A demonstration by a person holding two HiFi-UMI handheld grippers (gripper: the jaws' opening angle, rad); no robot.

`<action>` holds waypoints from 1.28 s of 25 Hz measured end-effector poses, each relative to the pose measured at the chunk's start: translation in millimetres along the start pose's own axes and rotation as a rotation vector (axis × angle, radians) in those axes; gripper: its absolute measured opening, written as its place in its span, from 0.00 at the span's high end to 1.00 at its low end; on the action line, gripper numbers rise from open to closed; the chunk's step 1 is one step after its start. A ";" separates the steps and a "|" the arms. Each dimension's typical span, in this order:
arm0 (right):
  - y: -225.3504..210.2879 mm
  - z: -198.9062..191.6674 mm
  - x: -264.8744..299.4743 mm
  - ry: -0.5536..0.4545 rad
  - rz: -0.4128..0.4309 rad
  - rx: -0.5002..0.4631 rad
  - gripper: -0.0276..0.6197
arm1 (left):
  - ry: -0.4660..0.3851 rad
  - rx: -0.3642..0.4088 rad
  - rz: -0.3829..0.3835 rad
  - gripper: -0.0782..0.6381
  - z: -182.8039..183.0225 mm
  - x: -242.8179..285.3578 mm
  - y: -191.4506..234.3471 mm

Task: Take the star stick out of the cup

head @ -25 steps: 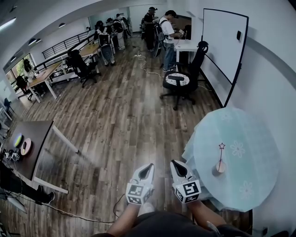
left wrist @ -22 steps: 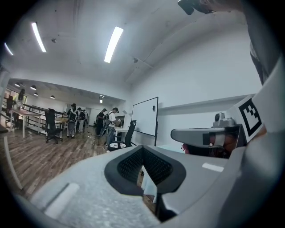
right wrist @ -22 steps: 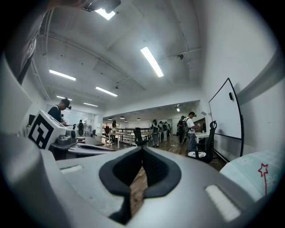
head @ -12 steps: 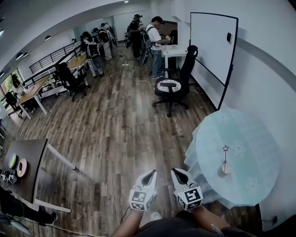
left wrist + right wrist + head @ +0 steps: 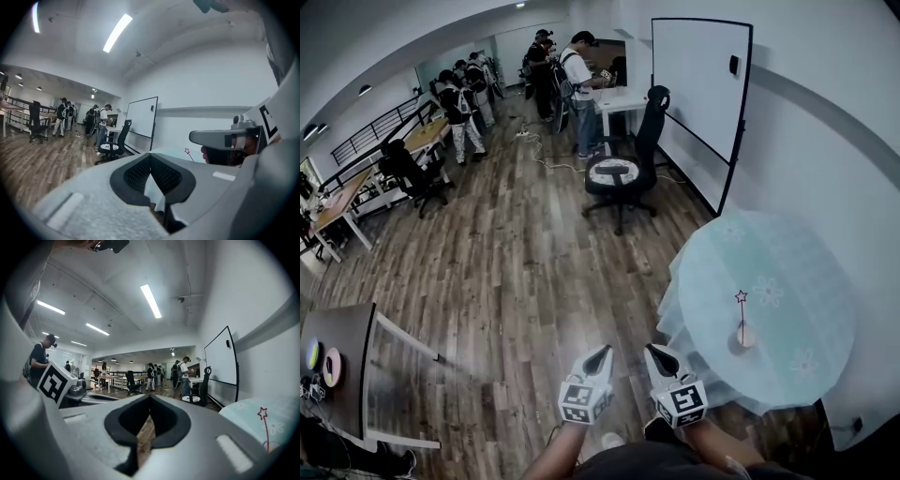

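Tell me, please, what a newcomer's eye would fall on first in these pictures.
The round table with its pale blue cloth, at the right of the head view, strikes the eye first: a thin star stick stands upright in a small cup on it. At the bottom, the left tongs and the right tongs are shut and empty over the wooden floor, apart from the table.

Pale grey left claw (image 5: 601,351) and right claw (image 5: 653,350), black-lined, each with a black-and-white marker cube (image 5: 584,401).
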State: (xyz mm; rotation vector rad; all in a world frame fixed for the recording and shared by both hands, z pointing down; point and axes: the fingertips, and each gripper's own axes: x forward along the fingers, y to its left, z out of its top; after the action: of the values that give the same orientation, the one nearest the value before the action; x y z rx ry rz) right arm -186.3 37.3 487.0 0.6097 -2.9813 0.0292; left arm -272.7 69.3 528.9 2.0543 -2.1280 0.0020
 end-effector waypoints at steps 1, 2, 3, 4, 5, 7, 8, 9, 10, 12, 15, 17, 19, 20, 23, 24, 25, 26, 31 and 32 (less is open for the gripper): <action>-6.5 0.4 1.7 0.001 -0.005 0.001 0.95 | -0.001 0.002 -0.002 0.88 2.9 6.2 -0.2; -13.8 1.8 3.5 0.000 -0.011 0.003 0.95 | -0.001 0.003 -0.004 0.88 6.0 12.8 -1.0; -21.8 3.8 5.3 -0.001 -0.017 0.006 0.95 | 0.001 0.003 -0.006 0.88 8.5 19.5 -2.4; -29.9 5.8 7.2 -0.003 -0.023 0.009 0.95 | 0.004 0.001 -0.008 0.88 9.8 26.1 -3.9; -37.5 7.3 9.4 -0.006 -0.028 0.013 0.95 | 0.007 0.000 -0.010 0.88 10.7 32.4 -5.3; -50.6 8.3 14.8 -0.012 -0.038 0.019 0.95 | 0.005 0.008 -0.017 0.88 14.3 44.5 -7.1; -56.3 8.1 18.0 -0.014 -0.043 0.021 0.95 | 0.000 0.014 -0.022 0.88 16.9 50.5 -7.5; -61.8 7.9 21.2 -0.016 -0.047 0.023 0.95 | -0.005 0.020 -0.026 0.88 18.8 56.5 -7.7; -67.4 8.1 24.2 -0.019 -0.052 0.024 0.95 | -0.007 0.023 -0.031 0.88 20.2 62.9 -7.9; -80.6 10.0 29.0 -0.024 -0.059 0.027 0.95 | -0.010 0.025 -0.042 0.88 24.0 77.1 -10.0; -106.0 15.0 34.0 -0.033 -0.071 0.028 0.95 | -0.017 0.032 -0.058 0.88 33.4 103.1 -17.4; -124.1 17.1 36.7 -0.040 -0.084 0.029 0.95 | -0.022 0.041 -0.071 0.88 38.8 121.6 -22.9; -142.1 18.8 38.2 -0.048 -0.097 0.031 0.95 | -0.025 0.050 -0.084 0.88 43.1 139.5 -29.0; -151.2 19.7 38.5 -0.051 -0.104 0.032 0.95 | -0.027 0.054 -0.091 0.88 45.4 148.1 -32.6; -177.4 21.6 37.7 -0.055 -0.125 0.039 0.95 | -0.027 0.064 -0.111 0.88 50.9 171.3 -45.3; -186.0 21.0 37.2 -0.055 -0.133 0.044 0.95 | -0.024 0.066 -0.118 0.88 51.8 178.6 -49.6; -194.9 19.5 36.9 -0.055 -0.141 0.048 0.95 | -0.020 0.066 -0.126 0.88 52.3 185.8 -54.0; -204.0 17.4 36.7 -0.055 -0.150 0.051 0.95 | -0.016 0.068 -0.134 0.88 52.7 193.3 -58.3; -248.5 7.0 34.7 -0.060 -0.188 0.094 0.95 | 0.011 0.081 -0.164 0.88 47.5 230.7 -77.3; -255.5 4.7 34.7 -0.064 -0.192 0.100 0.95 | 0.018 0.080 -0.167 0.88 45.9 237.0 -80.0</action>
State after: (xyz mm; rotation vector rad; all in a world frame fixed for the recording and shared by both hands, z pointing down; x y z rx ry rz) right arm -118.3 -211.4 485.6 0.9231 -2.9810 0.1478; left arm -205.7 -174.9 505.1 2.2629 -1.9697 0.0834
